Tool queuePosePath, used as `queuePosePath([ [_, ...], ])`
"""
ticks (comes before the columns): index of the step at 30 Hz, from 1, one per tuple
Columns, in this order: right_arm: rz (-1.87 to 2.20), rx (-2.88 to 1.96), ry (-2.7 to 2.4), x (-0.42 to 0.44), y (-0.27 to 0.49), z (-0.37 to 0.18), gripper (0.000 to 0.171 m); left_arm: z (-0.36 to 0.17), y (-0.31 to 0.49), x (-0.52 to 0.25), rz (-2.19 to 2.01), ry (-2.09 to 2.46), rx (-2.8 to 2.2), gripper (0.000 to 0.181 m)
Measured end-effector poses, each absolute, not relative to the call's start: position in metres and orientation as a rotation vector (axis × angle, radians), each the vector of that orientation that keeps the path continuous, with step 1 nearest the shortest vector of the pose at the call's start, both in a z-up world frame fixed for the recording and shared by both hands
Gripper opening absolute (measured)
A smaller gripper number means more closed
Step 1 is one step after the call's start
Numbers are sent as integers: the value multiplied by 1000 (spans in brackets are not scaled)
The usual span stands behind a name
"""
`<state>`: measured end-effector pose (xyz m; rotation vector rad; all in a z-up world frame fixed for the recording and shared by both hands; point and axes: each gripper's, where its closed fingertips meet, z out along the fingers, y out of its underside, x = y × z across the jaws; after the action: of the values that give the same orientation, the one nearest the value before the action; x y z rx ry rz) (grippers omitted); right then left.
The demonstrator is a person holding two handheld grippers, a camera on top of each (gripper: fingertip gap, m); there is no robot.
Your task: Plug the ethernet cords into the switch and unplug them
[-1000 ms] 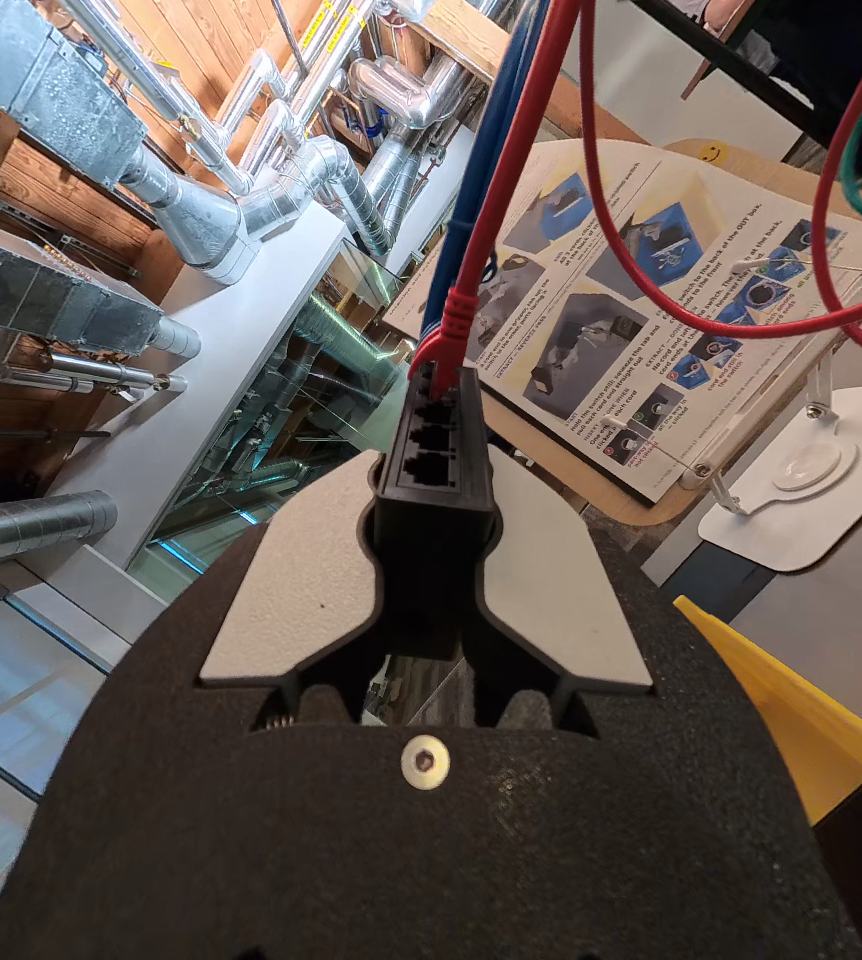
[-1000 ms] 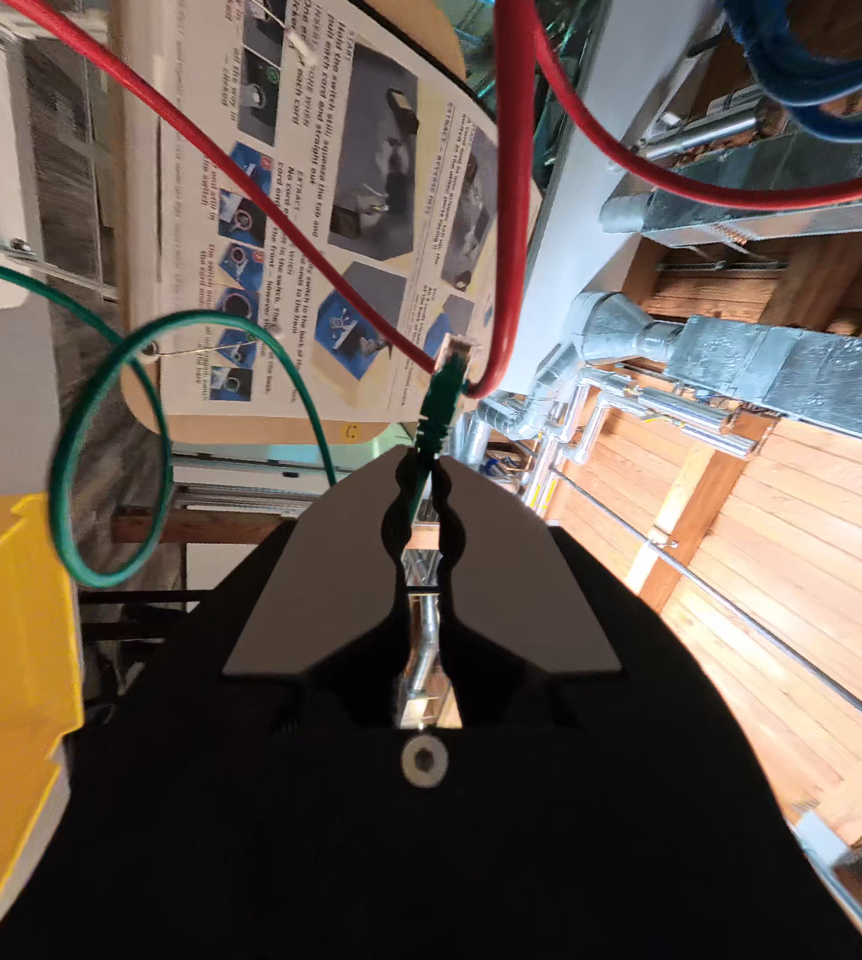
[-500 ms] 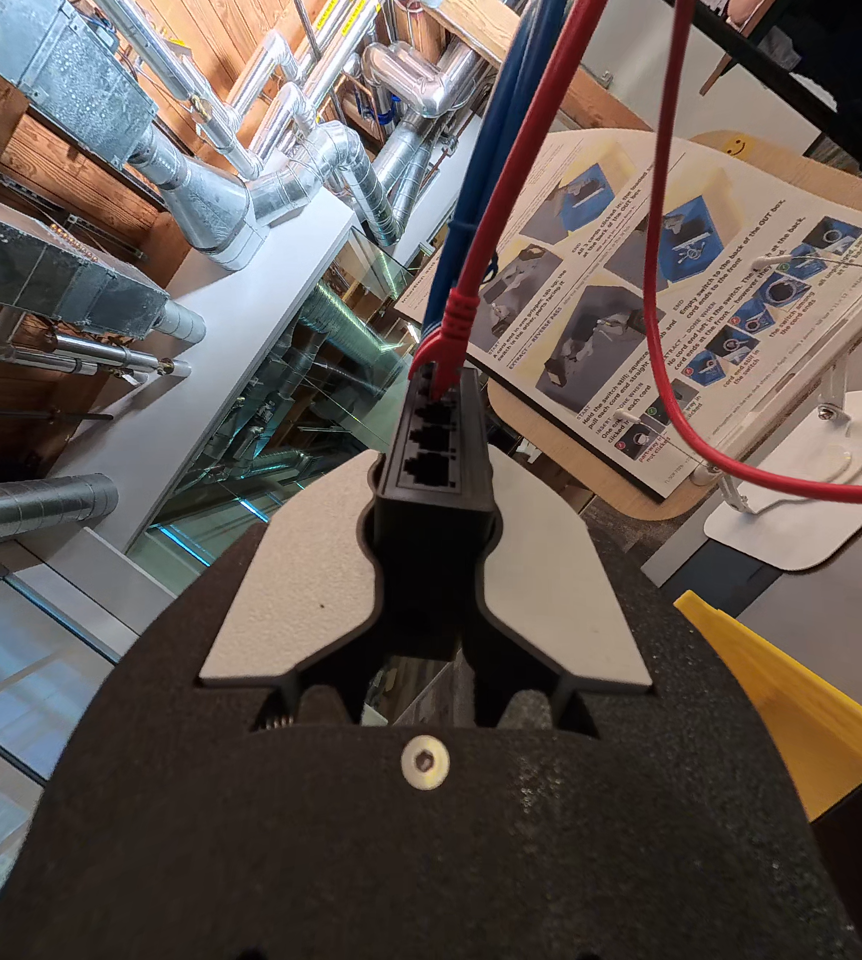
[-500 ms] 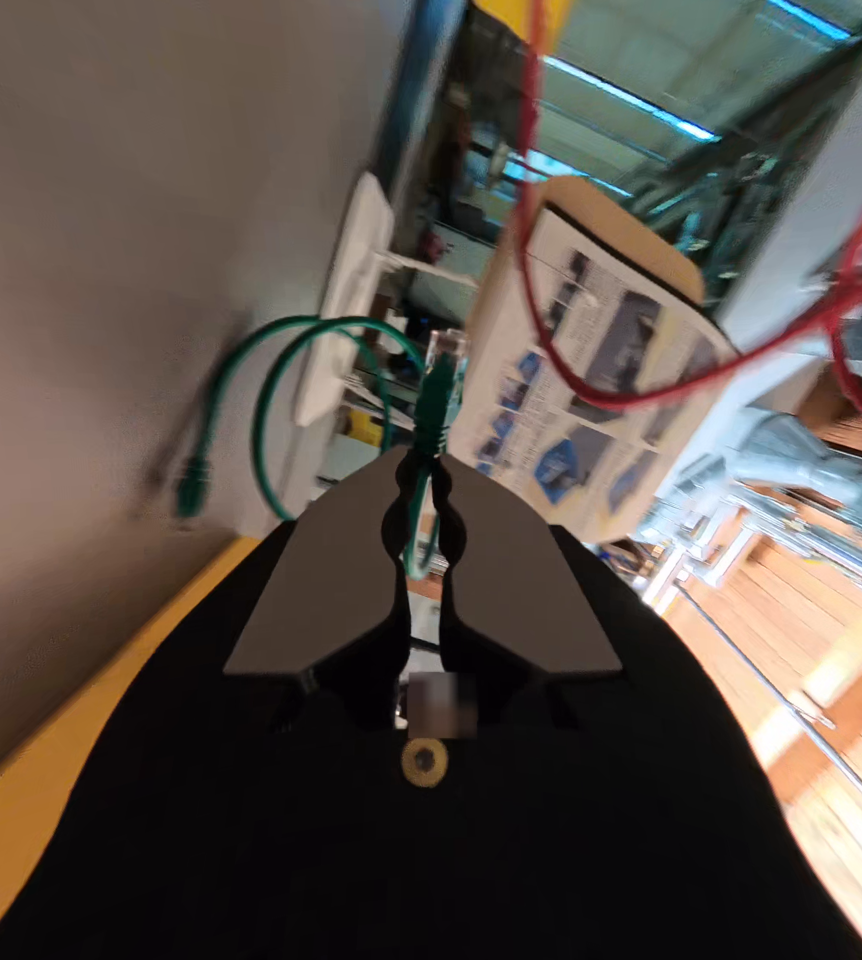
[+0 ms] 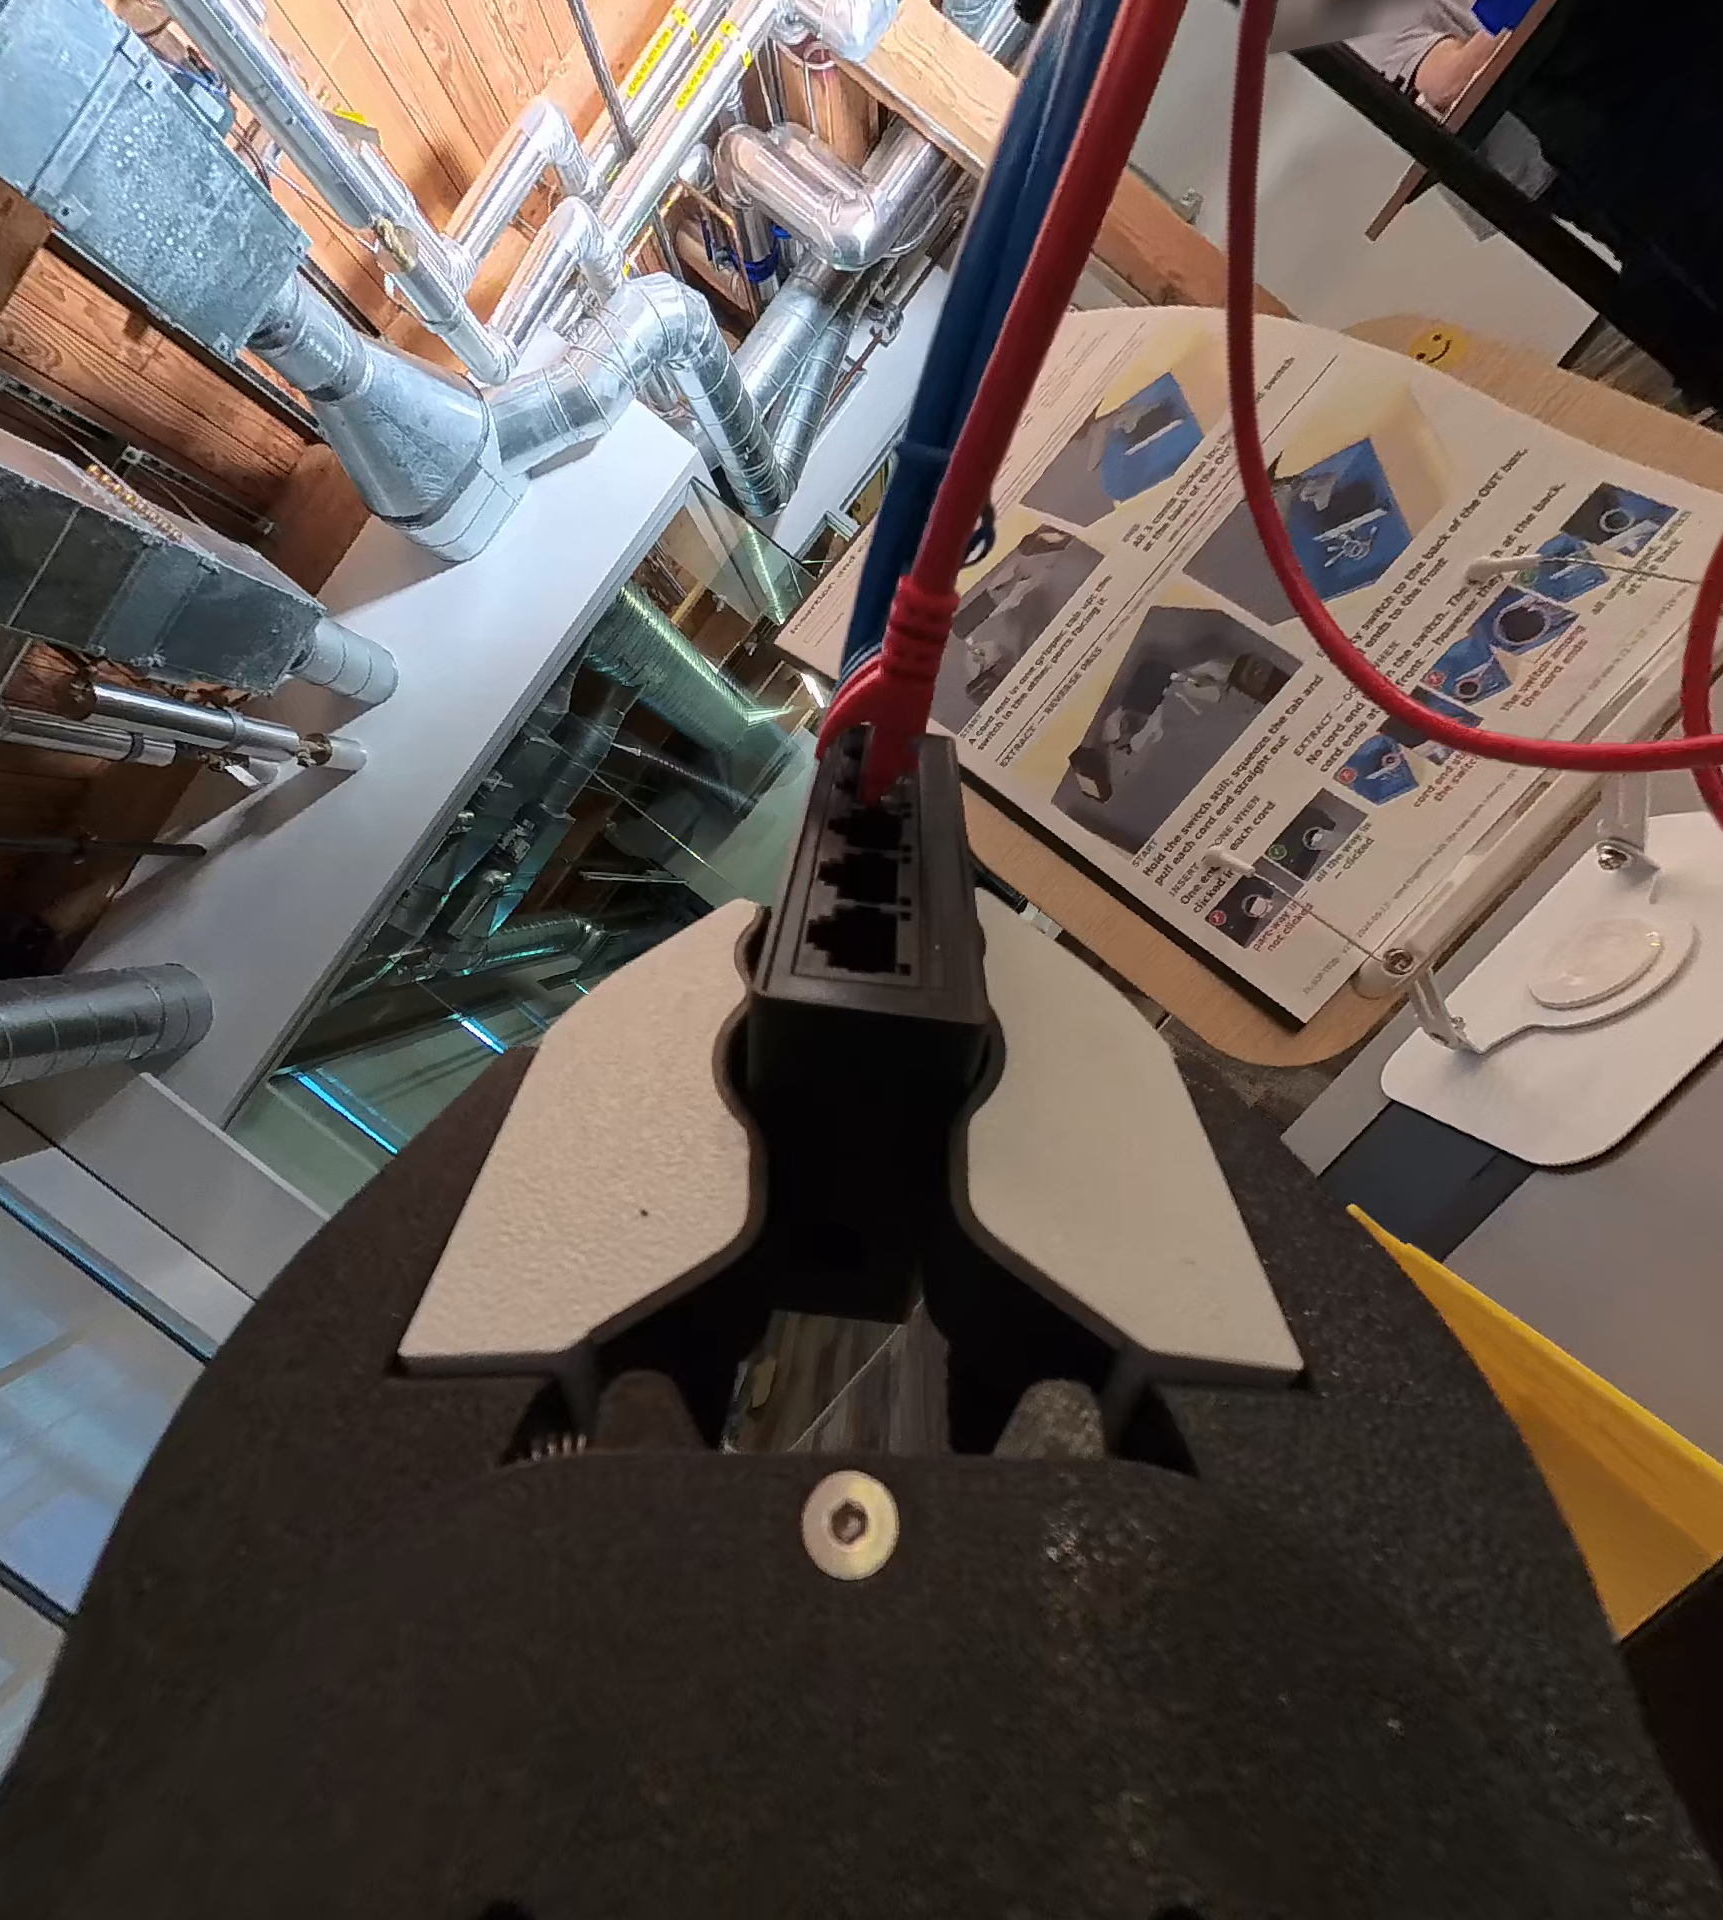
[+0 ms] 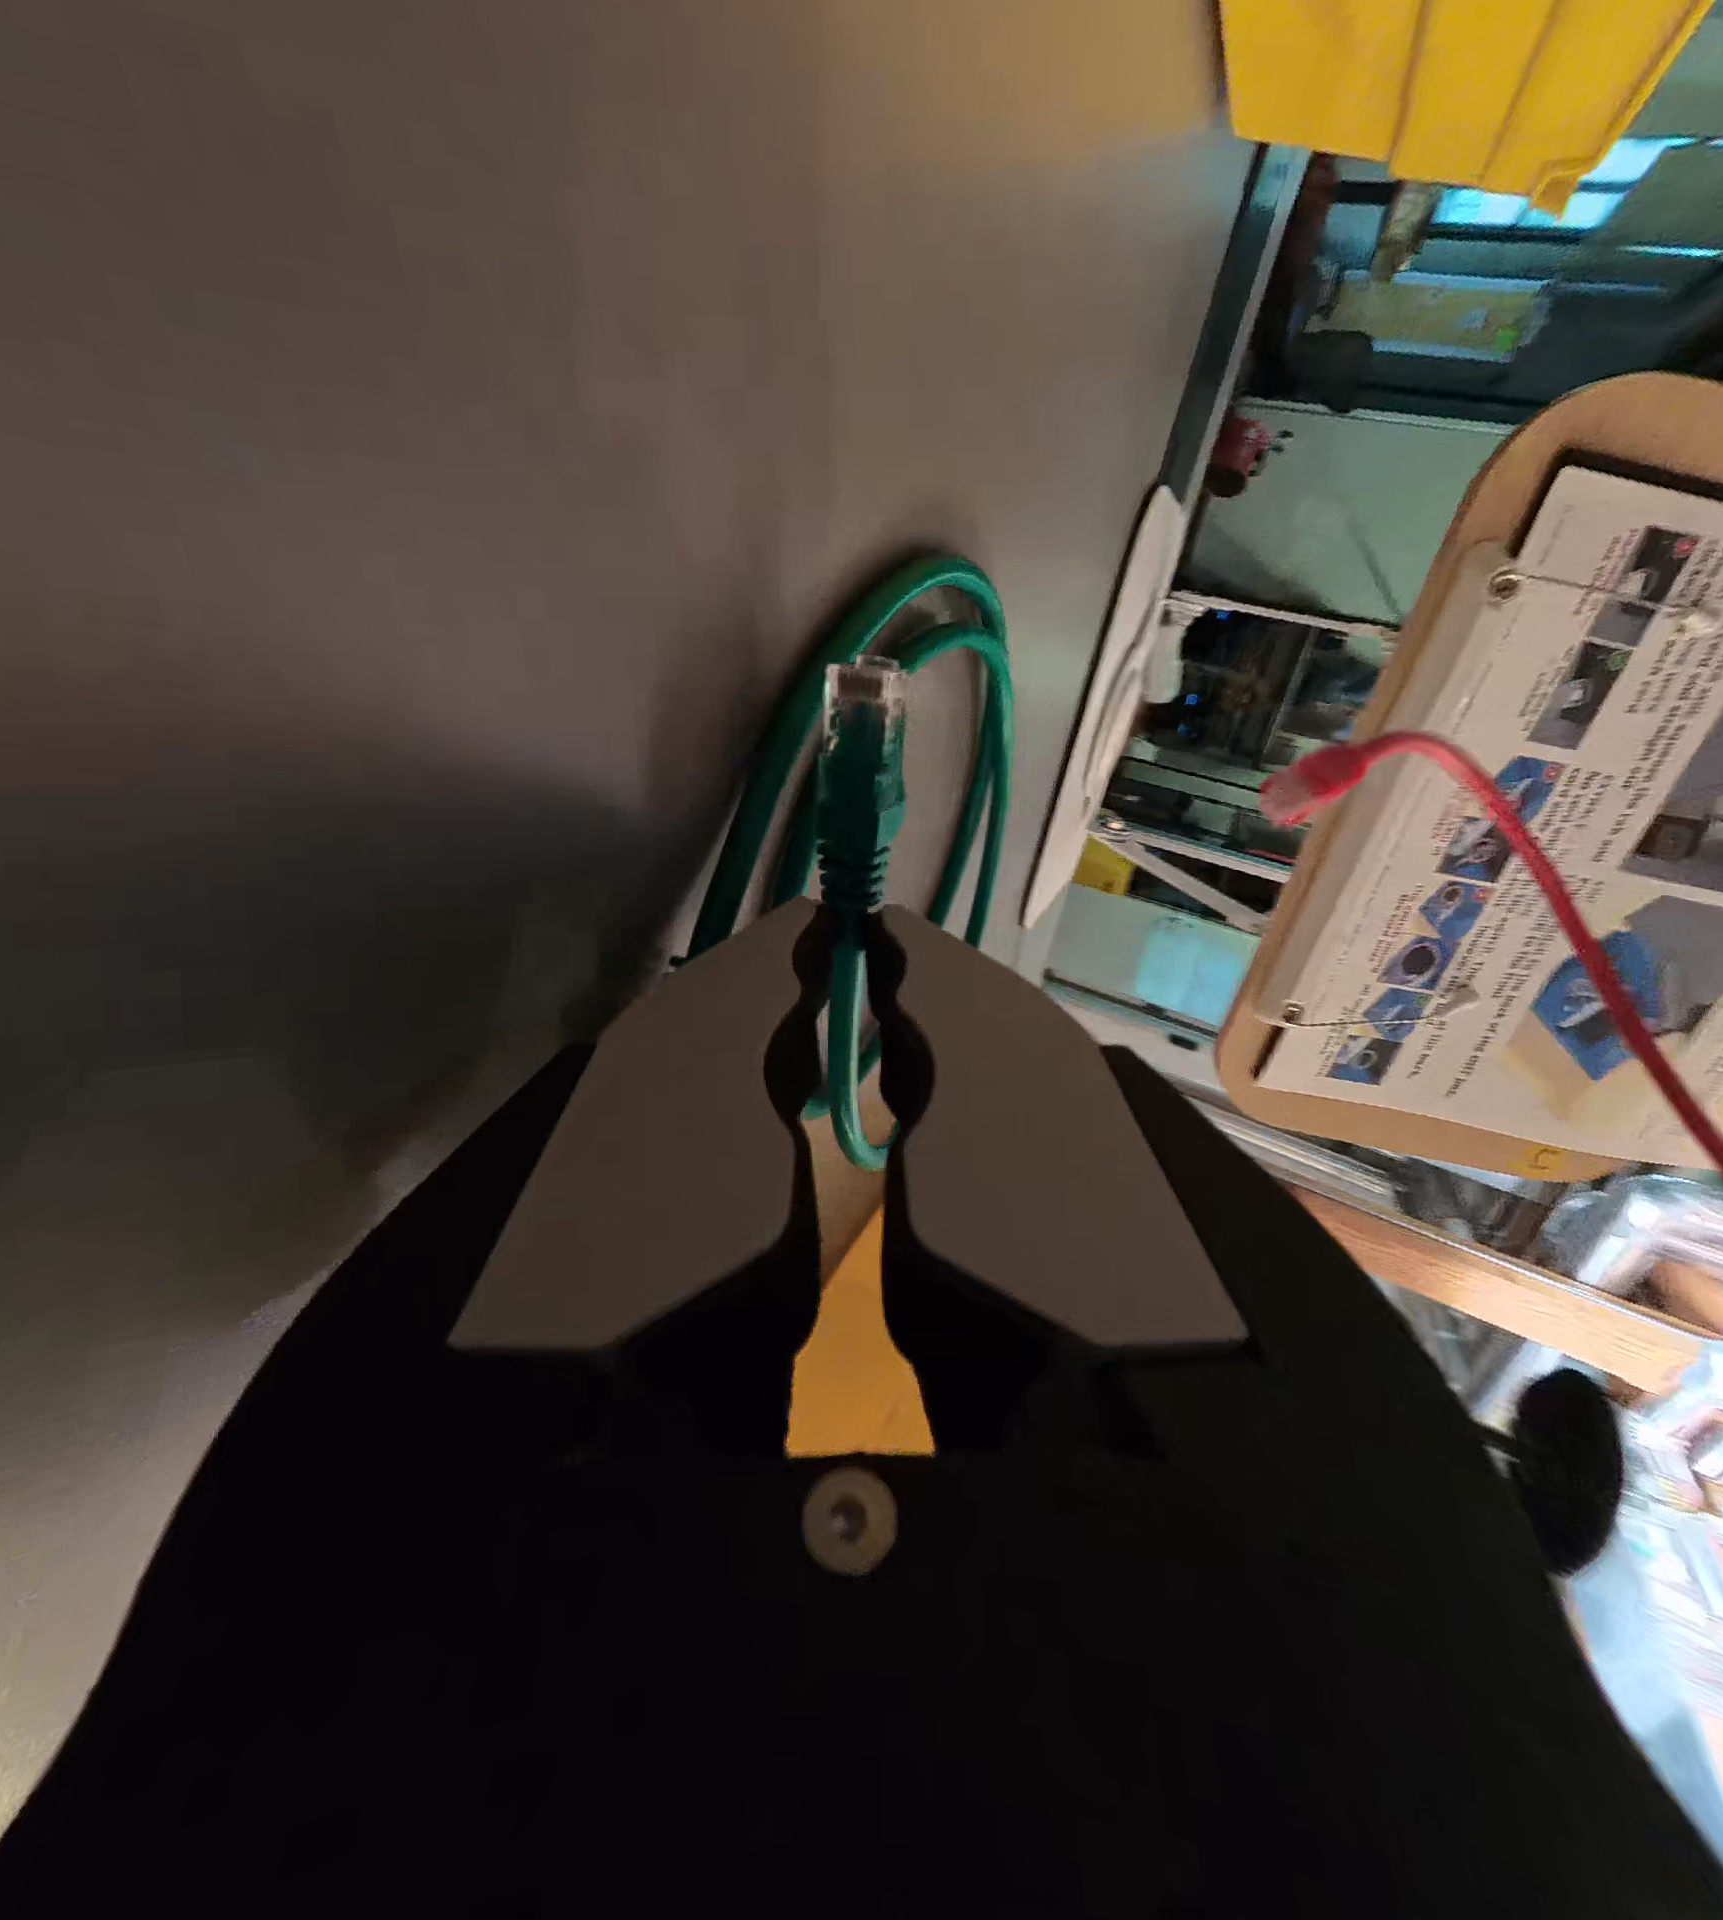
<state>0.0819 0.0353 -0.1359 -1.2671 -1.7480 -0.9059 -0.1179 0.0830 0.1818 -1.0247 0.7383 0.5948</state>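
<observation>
Left gripper (image 5: 862,997): fingers closed against both sides of the black switch (image 5: 867,935), which stands up between the tips with its port face toward the camera. Three empty ports show in a row nearest the gripper. Red cord (image 5: 950,499) plugged into the switch at the far end of that row; its strain-relief boot sits right above the switch. Blue cords (image 5: 930,395) run up just behind the red one, beyond the far end of the switch; where they end cannot be told. Further loops of red cord hang to the right of the switch, in front of the instruction board (image 5: 1356,665), a wooden panel with a printed sheet on a white stand. Corner of a yellow bin (image 5: 1605,1455) low and to the right of the switch.

Right gripper (image 6: 852,914): fingers nearly shut, pinching the green cord (image 6: 992,748) just below its boot. The green plug (image 6: 862,748) sticks up beyond the tips, clear connector uppermost, not in any port. The remaining green cord lies coiled on the grey tabletop (image 6: 421,416) behind the plug, one loop passing between the fingers. To the right of the green plug a loose red plug (image 6: 1304,795) hangs free in front of the instruction board. Yellow bin above the plug, at the top edge. View slightly motion-blurred.
</observation>
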Motion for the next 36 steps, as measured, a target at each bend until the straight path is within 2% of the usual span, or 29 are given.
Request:
queuePosePath([
  [7,-444,-1590,-1788,84,33,-143,10,181,84,-117,590,742,-1028,30],
  [17,718,-1904,-1763,74,10,-129,21,181,82,-106,566,757,-1002,30],
  [29,947,-2062,-1940,73,21,-141,12,182,83,-107,599,754,-1004,30],
  [36,970,-2076,-1989,74,23,-147,16,179,85,-104,608,768,-1009,31],
])
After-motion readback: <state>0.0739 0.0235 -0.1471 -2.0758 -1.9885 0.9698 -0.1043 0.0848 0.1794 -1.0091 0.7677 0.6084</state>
